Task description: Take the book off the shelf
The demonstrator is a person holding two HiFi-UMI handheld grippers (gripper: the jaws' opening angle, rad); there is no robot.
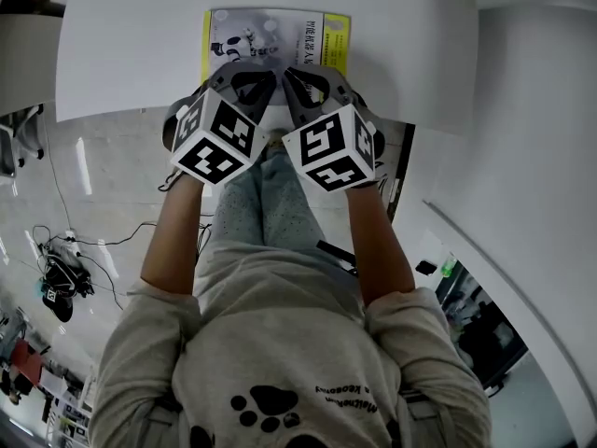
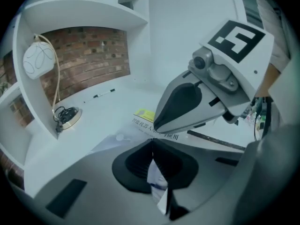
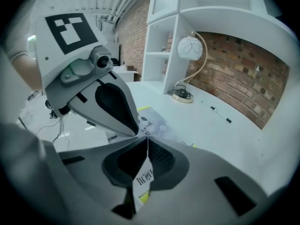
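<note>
Left tongs (image 1: 250, 82) and right tongs (image 1: 302, 84) are each clamped on the book's (image 1: 270, 35) near edge, side by side and equally close. The book lies on the white desk (image 1: 121, 59), stretching straight ahead of them, so the pull is back toward the person.

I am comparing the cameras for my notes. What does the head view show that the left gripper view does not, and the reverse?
Only the head view: the paw print on the person's sweatshirt, the left forearm, and the marker cube of the left gripper.
Only the left gripper view: the lamp with its round white shade, the brick wall, the pen, and the edge of the book pinched between the left gripper's shut jaws.
Both: the book lying on the white table, and the right gripper.
</note>
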